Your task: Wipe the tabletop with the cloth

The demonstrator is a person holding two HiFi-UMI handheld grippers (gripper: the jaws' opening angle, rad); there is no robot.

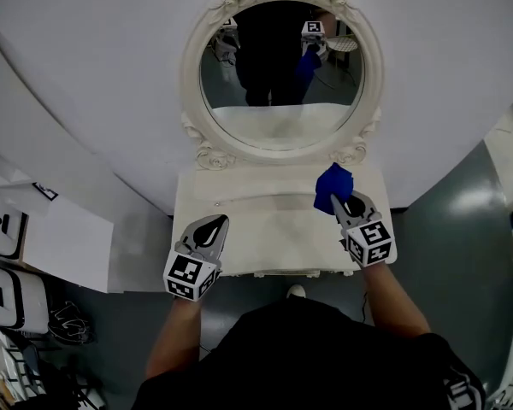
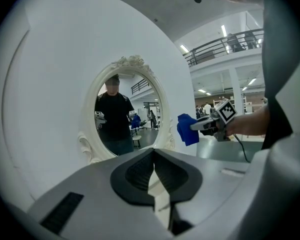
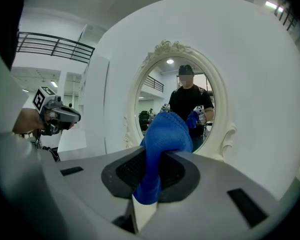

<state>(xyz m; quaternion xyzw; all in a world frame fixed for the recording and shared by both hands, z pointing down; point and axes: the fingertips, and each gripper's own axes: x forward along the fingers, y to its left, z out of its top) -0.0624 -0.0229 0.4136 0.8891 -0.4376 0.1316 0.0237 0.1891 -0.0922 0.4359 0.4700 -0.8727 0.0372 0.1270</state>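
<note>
There were two grippers, one cloth and one oval mirror (image 1: 282, 67). Below the mirror's left side, the left gripper (image 1: 212, 227) hung over the tabletop (image 1: 265, 229), its jaws pressed together on nothing. Below the mirror's right side, the right gripper (image 1: 346, 203) clenched the bunched blue cloth (image 1: 332, 184) over the tabletop's back corner. The single white tabletop stood directly under the mirror against a white wall (image 1: 85, 58), with grey floor (image 1: 462, 212) either side.

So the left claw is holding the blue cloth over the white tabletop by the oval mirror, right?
No: the right claw holds the blue cloth over the white tabletop by the oval mirror, as the right gripper view shows. The left claw is empty.
</note>
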